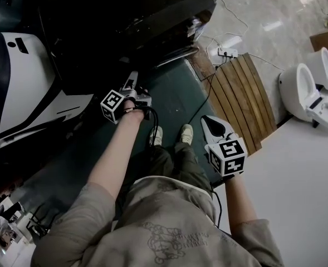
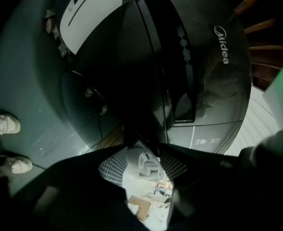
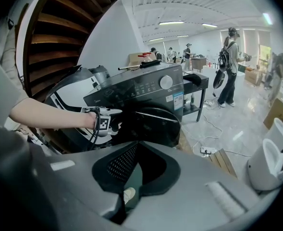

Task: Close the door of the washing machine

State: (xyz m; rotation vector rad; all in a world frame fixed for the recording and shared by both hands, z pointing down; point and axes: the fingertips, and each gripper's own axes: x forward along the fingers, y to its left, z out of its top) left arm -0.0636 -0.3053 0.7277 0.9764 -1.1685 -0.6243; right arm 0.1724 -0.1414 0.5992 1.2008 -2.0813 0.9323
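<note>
A black Midea washing machine [image 1: 125, 15] [image 2: 189, 71] [image 3: 141, 88] stands ahead of me on a green floor. Its round dark door [image 3: 153, 126] hangs partly open, and the bright rim [image 1: 177, 54] shows in the head view. My left gripper [image 1: 131, 85] [image 3: 116, 124] reaches out to the door's left edge, its jaws meeting at the tips [image 2: 142, 148] with nothing seen between them. Whether it touches the door is unclear. My right gripper [image 1: 211, 122] [image 3: 136, 146] hangs low over the floor by my right shoe, shut and empty, well back from the machine.
A white and dark appliance [image 1: 24, 88] lies to the left. A slatted wooden panel [image 1: 241, 99], a power strip [image 1: 228, 52] with cables and white toilets [image 1: 306, 93] are on the right, beside a white surface [image 1: 297, 193]. People [image 3: 227, 66] stand far behind.
</note>
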